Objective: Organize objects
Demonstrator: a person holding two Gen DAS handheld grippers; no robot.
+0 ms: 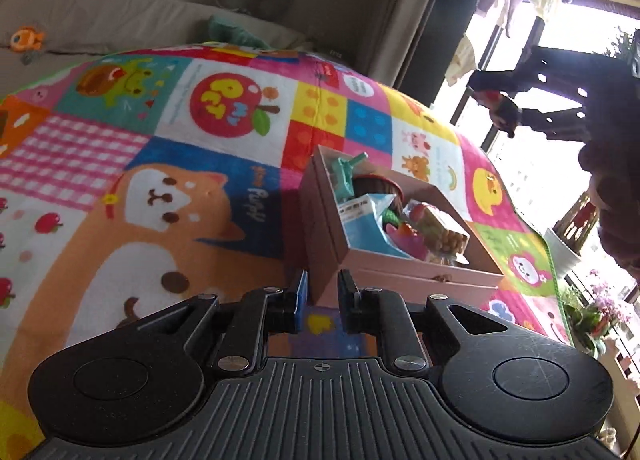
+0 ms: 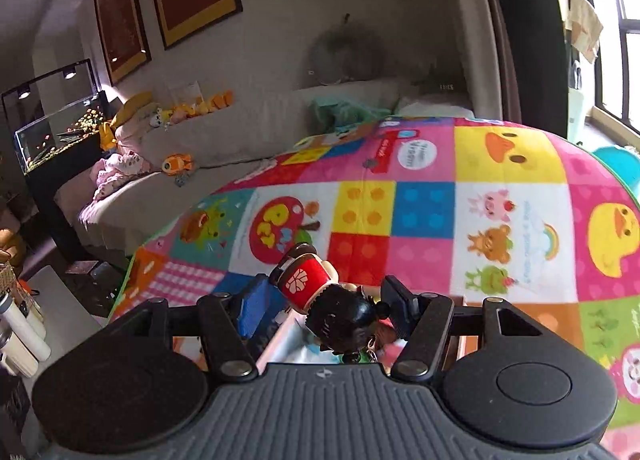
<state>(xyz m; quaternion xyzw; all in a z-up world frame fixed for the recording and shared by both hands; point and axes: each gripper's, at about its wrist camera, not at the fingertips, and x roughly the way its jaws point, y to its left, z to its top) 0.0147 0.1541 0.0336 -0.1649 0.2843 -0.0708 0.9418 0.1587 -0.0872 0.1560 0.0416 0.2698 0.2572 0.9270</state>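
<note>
Left gripper: The left gripper (image 1: 322, 300) is hanging low over the mat with its two fingers pulled close together. Nothing is sitting between them. A thin gap is showing, and a corner of the box is peeking through it from behind.

Right gripper: The right gripper (image 2: 324, 300) is squeezing a little doll between its fingers. In the left wrist view this gripper (image 1: 502, 108) is showing dark against the bright window, up above the box.

Doll: The doll (image 2: 320, 296) is wearing a red top with a white pattern and has black hair in a bun. It is lying tipped over, with its head pointing toward the camera and its feet pointing away.

Box: The pink box (image 1: 400, 264) is sitting open on the mat, just past the left gripper's fingers. It is holding a blue packet (image 1: 362, 220), a clear bag of snacks (image 1: 440, 232), a teal toy (image 1: 344, 172) and a round dark thing (image 1: 378, 186).

Mat: The bright patchwork mat (image 1: 160, 164) is lying under everything. It is showing a puppy, an apple, ducks and checks.

Behind: A grey sofa (image 2: 224, 136) with soft toys (image 2: 178, 164) is standing past the mat. A fish tank (image 2: 56, 120) is glowing at the far left.
</note>
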